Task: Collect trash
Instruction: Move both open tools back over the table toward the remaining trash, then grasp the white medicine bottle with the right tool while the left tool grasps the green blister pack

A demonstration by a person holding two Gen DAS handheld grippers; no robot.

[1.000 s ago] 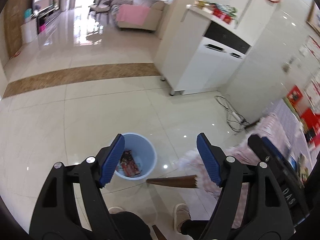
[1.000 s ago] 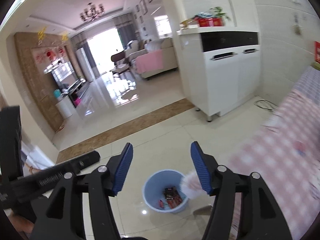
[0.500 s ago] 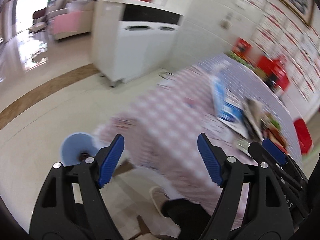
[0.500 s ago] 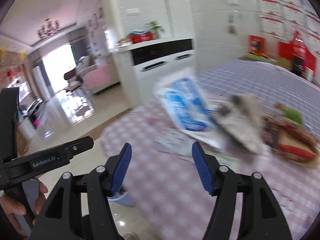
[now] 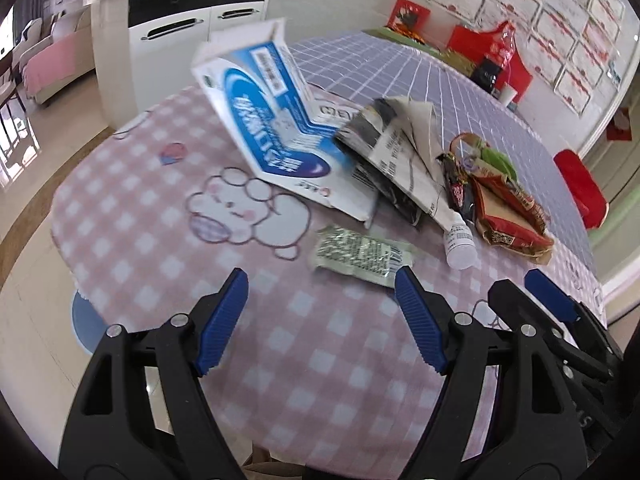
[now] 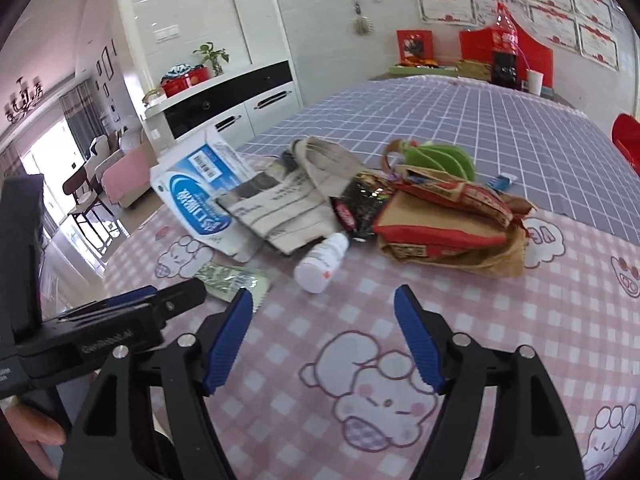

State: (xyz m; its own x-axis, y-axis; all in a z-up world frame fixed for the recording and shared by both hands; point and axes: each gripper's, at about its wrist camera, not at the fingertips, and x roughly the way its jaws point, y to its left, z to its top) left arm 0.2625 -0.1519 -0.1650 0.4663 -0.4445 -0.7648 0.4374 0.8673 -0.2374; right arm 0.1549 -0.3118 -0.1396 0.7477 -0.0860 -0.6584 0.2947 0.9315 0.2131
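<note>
On checkered tablecloth [image 6: 304,344]: blue-white box [image 5: 272,128], newspaper [image 6: 288,204], white bottle [image 6: 320,264], green packet [image 5: 360,256], red wrappers [image 6: 444,220]. Left gripper [image 5: 320,320] agape, empty. Right gripper [image 6: 324,336] opening, nothing between pads.

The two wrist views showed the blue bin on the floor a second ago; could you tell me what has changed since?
Both grippers swung away from the bin to the table: the left gripper and right gripper now face the trash pile, the white bottle nearest. The right's jaws are opening, empty. The left stayed open and empty.
</note>
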